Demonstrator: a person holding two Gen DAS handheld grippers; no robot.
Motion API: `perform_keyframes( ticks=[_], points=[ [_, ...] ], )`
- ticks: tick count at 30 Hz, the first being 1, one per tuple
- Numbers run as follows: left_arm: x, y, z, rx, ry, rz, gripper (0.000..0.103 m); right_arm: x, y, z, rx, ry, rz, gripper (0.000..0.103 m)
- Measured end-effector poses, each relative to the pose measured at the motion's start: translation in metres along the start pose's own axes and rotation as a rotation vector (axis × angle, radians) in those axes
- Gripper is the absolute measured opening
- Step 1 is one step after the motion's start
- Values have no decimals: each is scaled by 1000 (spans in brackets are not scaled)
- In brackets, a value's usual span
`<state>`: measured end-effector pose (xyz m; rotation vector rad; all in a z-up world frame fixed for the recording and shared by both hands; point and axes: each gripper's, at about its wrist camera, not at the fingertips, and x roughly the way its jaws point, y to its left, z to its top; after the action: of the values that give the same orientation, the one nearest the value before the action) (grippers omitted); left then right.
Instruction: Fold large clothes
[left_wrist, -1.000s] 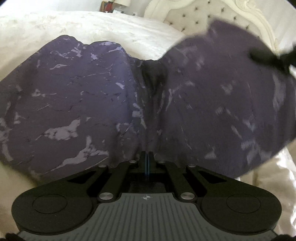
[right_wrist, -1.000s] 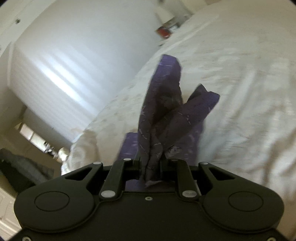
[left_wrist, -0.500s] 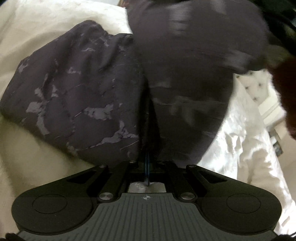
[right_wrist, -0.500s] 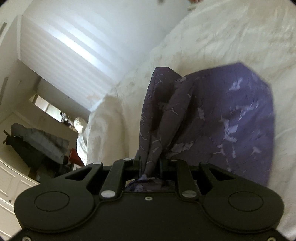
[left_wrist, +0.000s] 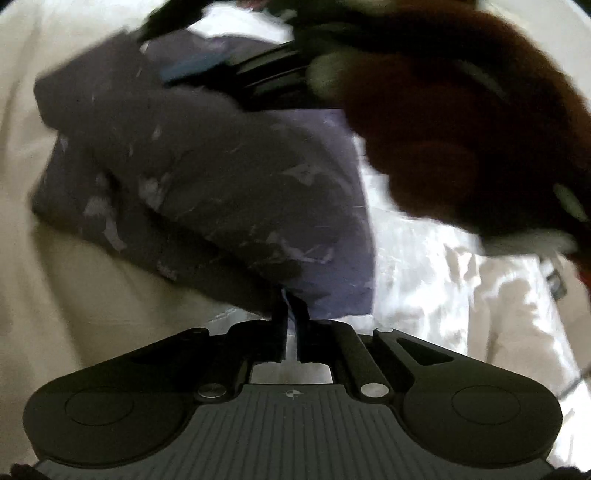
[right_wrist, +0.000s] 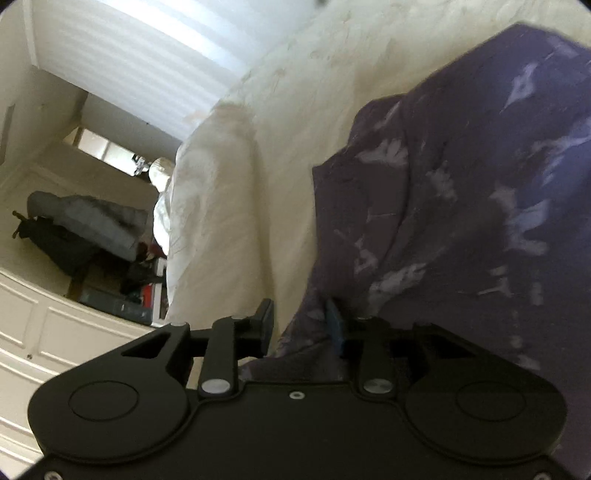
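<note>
A dark purple garment (left_wrist: 207, 192) with pale marbled marks lies folded over on the cream bed; it also fills the right of the right wrist view (right_wrist: 461, 206). My left gripper (left_wrist: 291, 314) has its jaws nearly together with a small gap, and the cloth edge sits at its tips. My right gripper (right_wrist: 301, 319) is open, its jaws wide apart, with cloth lying over the right finger (right_wrist: 334, 325). The right gripper body (left_wrist: 266, 77) shows blurred above the garment in the left wrist view.
The cream bedspread (right_wrist: 295, 92) runs around the garment. The person's arm in a dark red sleeve (left_wrist: 454, 140) hangs over the right of the left wrist view. Off the bed's edge stand white cabinets (right_wrist: 55, 325) and a chair with dark clothes (right_wrist: 81, 229).
The right gripper carried its cloth edge across onto the garment's other half and opened, letting go. The left gripper's jaws have parted slightly. The garment now lies doubled.
</note>
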<state>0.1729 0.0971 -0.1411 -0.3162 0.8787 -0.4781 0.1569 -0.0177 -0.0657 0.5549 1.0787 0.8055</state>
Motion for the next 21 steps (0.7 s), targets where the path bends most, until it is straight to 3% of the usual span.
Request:
perform_keyframes(
  ticks=[4,6,8,10,11,12,14,15,17,21],
  points=[
    [-23,-15,2,116,-44,-20,6,-24,10,5,-55,-23,61,54],
    [-34,-20,3,189,-60,-52,7,-50,18,9,-94,-78,95,65],
    [-45,-28,6,270,-83,-75,7,-79,24,11,-146,-146,85,68],
    [-53,-36,10,339,-118,-75,8,-113,24,8,-195,-226,37,72],
    [-57,-38,13,373,-142,-75,12,-129,22,6,-212,-269,2,76],
    [-59,-42,16,396,-167,-72,21,-142,19,3,-223,-308,-34,80],
    [-59,-48,25,427,-226,-69,25,-163,9,-4,-221,-374,-95,83],
    [-58,-49,31,438,-249,-60,25,-172,3,-8,-210,-402,-117,89],
    [-53,-50,42,448,-293,-24,28,-179,-11,-16,-176,-453,-165,96],
    [-40,-36,64,424,-352,73,44,-174,-30,-29,-110,-475,-251,96]
  ],
)
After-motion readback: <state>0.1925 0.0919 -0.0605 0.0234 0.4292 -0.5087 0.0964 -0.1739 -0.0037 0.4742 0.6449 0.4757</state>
